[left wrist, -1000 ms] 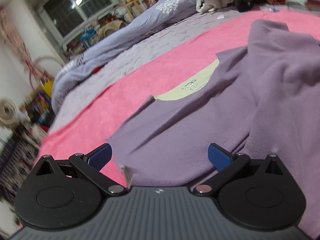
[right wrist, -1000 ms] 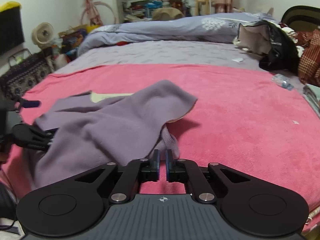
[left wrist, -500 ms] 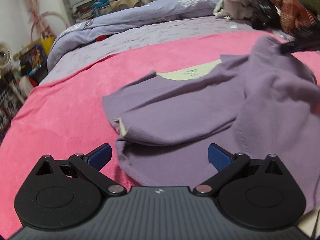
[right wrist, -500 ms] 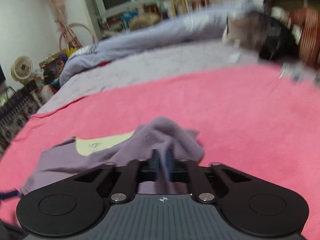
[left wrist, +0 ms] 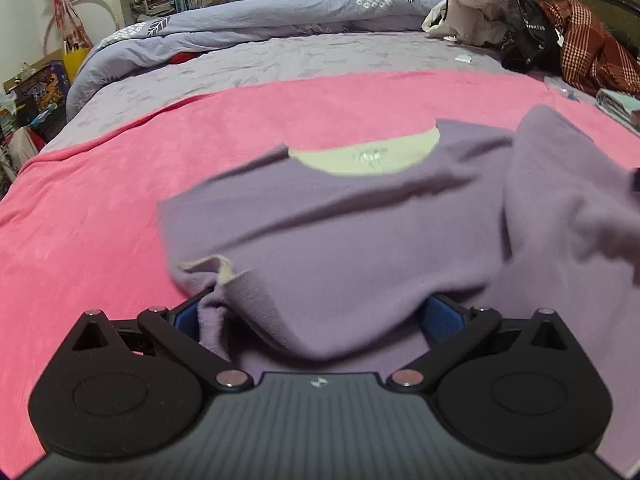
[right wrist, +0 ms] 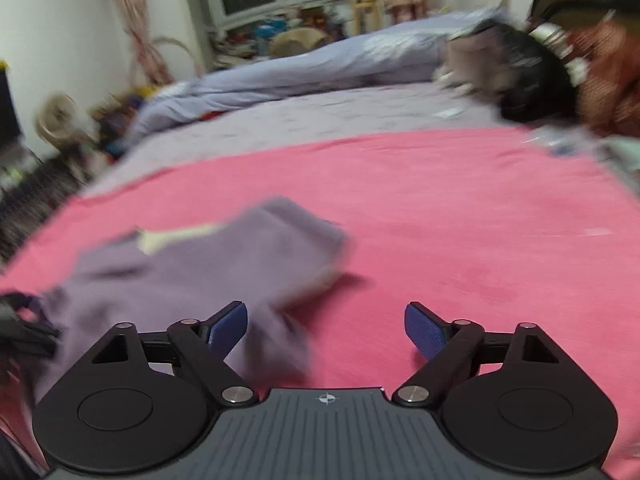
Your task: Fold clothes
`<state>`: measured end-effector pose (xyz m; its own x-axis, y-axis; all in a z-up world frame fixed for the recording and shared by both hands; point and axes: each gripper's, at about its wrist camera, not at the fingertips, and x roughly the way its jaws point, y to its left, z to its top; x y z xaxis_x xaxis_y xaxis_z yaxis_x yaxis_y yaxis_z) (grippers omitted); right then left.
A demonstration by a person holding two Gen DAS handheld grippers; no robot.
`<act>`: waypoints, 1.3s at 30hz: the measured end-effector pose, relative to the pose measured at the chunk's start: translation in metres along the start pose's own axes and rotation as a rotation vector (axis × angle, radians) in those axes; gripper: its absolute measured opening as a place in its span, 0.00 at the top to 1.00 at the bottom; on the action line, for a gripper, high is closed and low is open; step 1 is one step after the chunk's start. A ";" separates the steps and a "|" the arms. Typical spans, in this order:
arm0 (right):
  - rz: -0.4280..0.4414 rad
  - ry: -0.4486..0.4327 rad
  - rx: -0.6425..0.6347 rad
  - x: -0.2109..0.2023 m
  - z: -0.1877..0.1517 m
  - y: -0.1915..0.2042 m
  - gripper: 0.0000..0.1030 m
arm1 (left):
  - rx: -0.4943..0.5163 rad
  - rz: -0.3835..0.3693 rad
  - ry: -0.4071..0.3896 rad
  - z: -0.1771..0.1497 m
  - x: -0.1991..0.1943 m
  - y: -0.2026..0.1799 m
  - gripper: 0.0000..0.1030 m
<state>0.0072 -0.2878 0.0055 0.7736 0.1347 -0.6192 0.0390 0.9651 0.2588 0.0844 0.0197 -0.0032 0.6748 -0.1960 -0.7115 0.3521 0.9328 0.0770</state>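
A purple sweater (left wrist: pixel 344 224) with a pale yellow inner collar (left wrist: pixel 360 158) lies rumpled on a pink blanket (left wrist: pixel 100 208). In the left wrist view its near hem bulges over and between the wide-apart blue pads of my left gripper (left wrist: pixel 316 316), which is open. In the right wrist view, blurred by motion, the same purple sweater (right wrist: pixel 200 272) lies to the left with one sleeve end folded over. My right gripper (right wrist: pixel 326 326) is open, nothing between its pads; the left pad (right wrist: pixel 230 322) sits at the cloth's edge.
A grey-lilac sheet (left wrist: pixel 280 60) and a bunched blue duvet (left wrist: pixel 260 20) lie beyond the blanket. Bags and a red plaid cloth (left wrist: pixel 588 52) pile at the far right by the headboard. Clutter and a fan (right wrist: pixel 56 120) stand off the left bedside.
My right gripper has opened and let go of the sleeve, which now lies on the blanket. My left gripper has moved forward so the sweater's hem sits between its open fingers.
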 end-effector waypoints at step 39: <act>-0.298 -0.096 -0.463 0.089 0.062 0.105 0.92 | 0.417 0.330 -0.077 0.009 0.000 -0.025 0.00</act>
<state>0.1194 -0.1879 0.0235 0.8264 -0.1591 -0.5401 -0.0003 0.9591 -0.2831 0.0814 -0.0064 0.0005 0.8331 0.0511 -0.5507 0.3304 0.7526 0.5697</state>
